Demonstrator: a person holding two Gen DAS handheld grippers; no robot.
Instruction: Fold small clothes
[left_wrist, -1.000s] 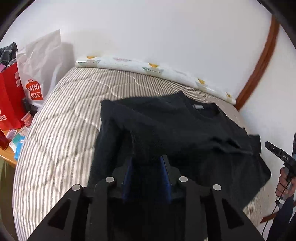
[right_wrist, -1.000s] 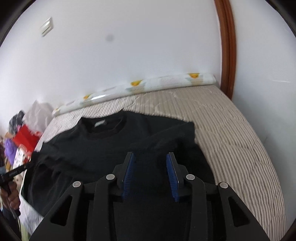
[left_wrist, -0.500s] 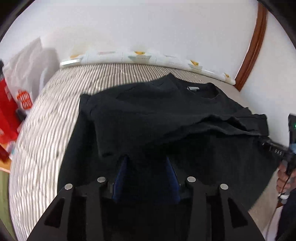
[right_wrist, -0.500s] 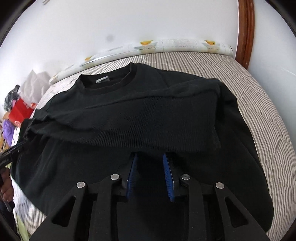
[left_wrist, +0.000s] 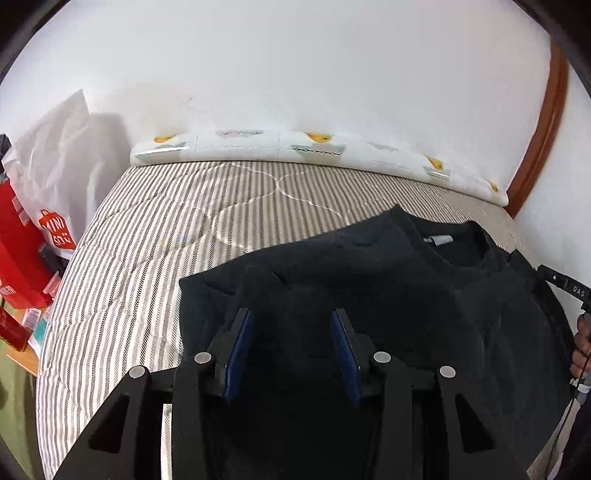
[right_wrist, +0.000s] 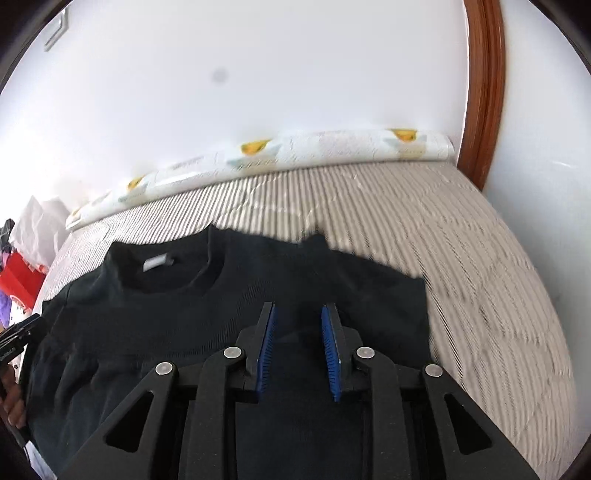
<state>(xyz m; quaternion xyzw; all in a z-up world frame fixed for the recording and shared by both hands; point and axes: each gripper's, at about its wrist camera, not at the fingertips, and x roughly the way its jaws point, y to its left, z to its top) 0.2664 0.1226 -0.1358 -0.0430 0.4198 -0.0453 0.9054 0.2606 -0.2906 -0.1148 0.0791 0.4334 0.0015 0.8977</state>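
A black T-shirt (left_wrist: 388, 288) lies folded across the striped bed, collar and white label toward the wall; it also shows in the right wrist view (right_wrist: 229, 295). My left gripper (left_wrist: 291, 317) is open, its blue pads apart, over the shirt's left part. My right gripper (right_wrist: 297, 314) is open over the shirt's right part. No cloth is pinched between either pair of fingers. The other gripper's tip shows at the edge of each view.
The striped quilted mattress (left_wrist: 166, 236) runs to a patterned white bolster (left_wrist: 295, 147) against the wall. A white Miniso bag (left_wrist: 55, 184) and red bags (left_wrist: 18, 251) stand left of the bed. A wooden door frame (right_wrist: 480, 92) is at the right.
Both grippers have carried the shirt's lower part up toward the collar, laid it down as a fold, opened wider and let go of the cloth.
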